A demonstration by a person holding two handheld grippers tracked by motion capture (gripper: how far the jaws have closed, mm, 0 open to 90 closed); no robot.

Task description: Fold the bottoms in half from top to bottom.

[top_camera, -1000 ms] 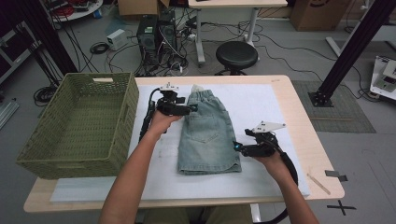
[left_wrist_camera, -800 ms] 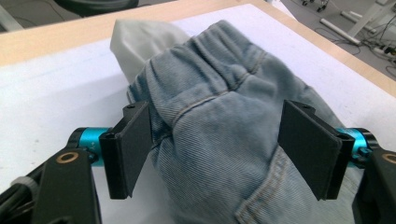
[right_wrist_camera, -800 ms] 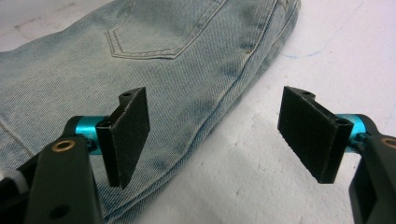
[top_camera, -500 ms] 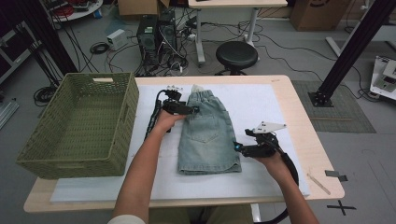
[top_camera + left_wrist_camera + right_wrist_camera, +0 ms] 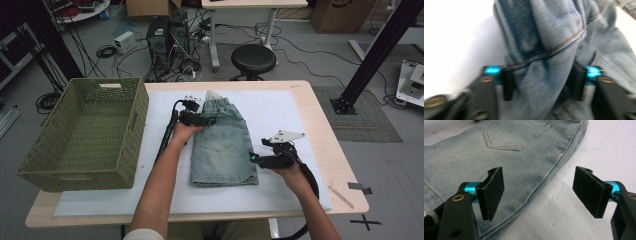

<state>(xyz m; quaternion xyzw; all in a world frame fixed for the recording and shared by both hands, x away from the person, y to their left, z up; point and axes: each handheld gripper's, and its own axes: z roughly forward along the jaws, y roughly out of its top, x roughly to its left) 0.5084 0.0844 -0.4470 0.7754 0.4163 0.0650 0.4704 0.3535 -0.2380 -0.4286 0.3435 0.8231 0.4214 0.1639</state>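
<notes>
Shorts [image 5: 223, 145] lie folded flat on the white mat mid-counter. The left hand-held gripper [image 5: 207, 120] pinches bunched denim near the waistband; the right hand-held gripper [image 5: 256, 159] gapes at the side hem, ungrasped. Next it likely must close there before lifting toward the basket [image 5: 80, 170].

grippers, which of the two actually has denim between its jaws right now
The left gripper, at the waistband end of the denim shorts: bunched fabric fills the gap between its jaws. The right gripper stands open over the shorts' side edge, gripping nothing.
</notes>
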